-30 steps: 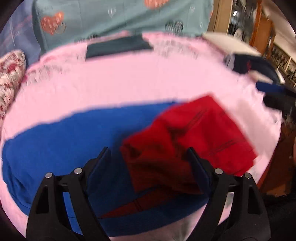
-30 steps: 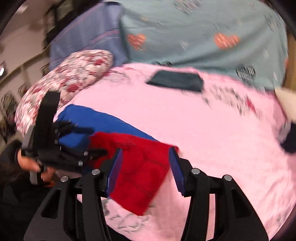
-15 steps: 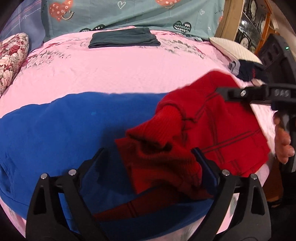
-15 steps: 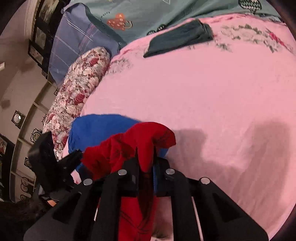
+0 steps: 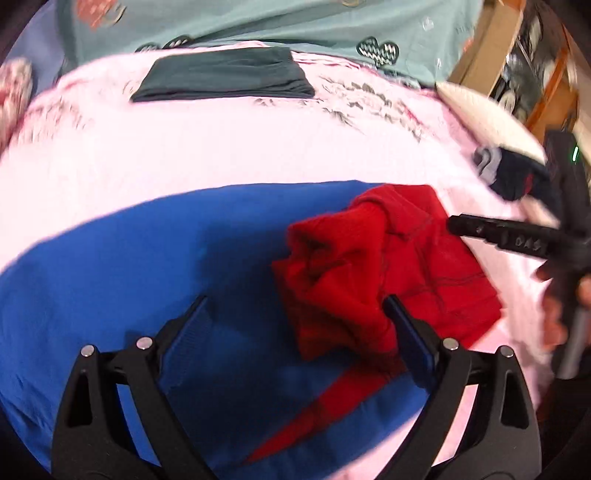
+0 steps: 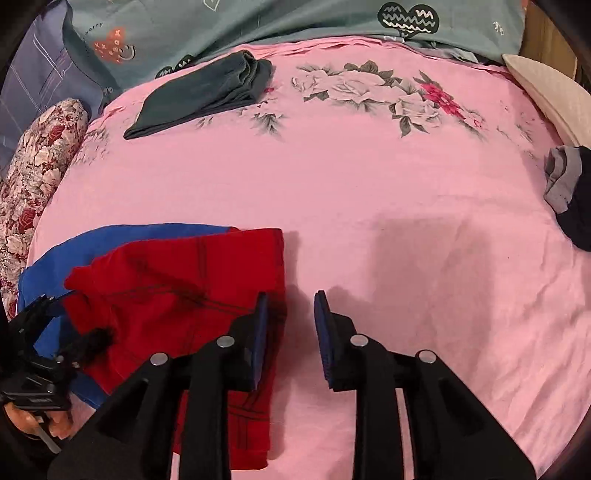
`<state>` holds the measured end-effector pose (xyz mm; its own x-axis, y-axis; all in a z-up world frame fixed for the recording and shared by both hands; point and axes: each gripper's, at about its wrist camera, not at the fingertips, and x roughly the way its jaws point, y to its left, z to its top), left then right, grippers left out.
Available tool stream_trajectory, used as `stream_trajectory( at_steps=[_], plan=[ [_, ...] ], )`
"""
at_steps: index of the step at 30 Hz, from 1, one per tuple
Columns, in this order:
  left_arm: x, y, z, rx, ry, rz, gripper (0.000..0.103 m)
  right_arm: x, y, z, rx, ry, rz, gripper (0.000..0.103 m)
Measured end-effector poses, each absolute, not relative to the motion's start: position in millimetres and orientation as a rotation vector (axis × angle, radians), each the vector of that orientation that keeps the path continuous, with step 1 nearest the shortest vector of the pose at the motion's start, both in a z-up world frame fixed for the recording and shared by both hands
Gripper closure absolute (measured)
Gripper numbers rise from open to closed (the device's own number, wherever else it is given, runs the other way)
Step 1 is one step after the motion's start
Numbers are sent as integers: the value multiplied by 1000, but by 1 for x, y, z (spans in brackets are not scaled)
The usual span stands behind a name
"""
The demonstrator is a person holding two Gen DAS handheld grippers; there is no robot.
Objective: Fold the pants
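The red pants (image 5: 373,266) lie bunched on a blue garment (image 5: 129,266) on the pink bed; in the right wrist view they (image 6: 177,291) lie partly folded at the left. My left gripper (image 5: 295,314) is open just above the blue garment, its right finger beside the red bunch. My right gripper (image 6: 288,321) is open and empty, just right of the pants' edge, above the pink sheet. It also shows at the right of the left wrist view (image 5: 517,240).
A folded dark green garment (image 6: 203,92) lies at the back of the pink bed (image 6: 369,184). A dark and grey garment (image 6: 569,192) sits at the right edge. A floral pillow (image 6: 33,177) lies at the left. A teal heart-print cover (image 6: 295,18) is behind.
My right gripper has let go of the red pants, opened and drawn back to their right; the lifted fold has dropped onto the pile. My left gripper stays open.
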<state>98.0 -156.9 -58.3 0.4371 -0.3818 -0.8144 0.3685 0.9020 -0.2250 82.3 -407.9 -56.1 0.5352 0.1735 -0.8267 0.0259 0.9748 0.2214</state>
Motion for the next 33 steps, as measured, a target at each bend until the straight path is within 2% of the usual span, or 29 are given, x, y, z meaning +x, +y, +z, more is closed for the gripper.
stream_trajectory(
  at_steps=[3, 5, 8, 12, 15, 19, 25, 27, 28, 33],
  plan=[
    [72, -124, -33, -57, 966, -488, 10, 53, -393, -20, 183, 876, 175, 75],
    [51, -100, -21, -44, 927, -484, 9, 34, -358, -5, 90, 843, 281, 66],
    [33, -58, -21, -15, 925, -419, 7, 17, -300, -6, -120, 834, 361, 63],
    [37, -5, -52, -30, 984, -259, 7, 26, -271, -27, -185, 869, 363, 63],
    [43, 13, -65, -36, 993, -263, 14, 38, -259, -66, -251, 1030, 366, 67],
    [47, 7, -66, 38, 971, -253, 13, 36, -260, -56, -241, 1049, 375, 66],
    [8, 29, -25, -52, 897, -307, 14, 8, -235, -9, -188, 875, 490, 64],
    [-15, 46, -9, -64, 851, -281, 6, 1, -226, -2, -200, 842, 519, 59],
    [-20, 56, -9, -100, 855, -266, 6, -10, -201, 6, -240, 790, 593, 56],
    [-13, 98, -43, -336, 943, -200, 6, -2, -159, -3, -290, 787, 664, 56]
  ],
)
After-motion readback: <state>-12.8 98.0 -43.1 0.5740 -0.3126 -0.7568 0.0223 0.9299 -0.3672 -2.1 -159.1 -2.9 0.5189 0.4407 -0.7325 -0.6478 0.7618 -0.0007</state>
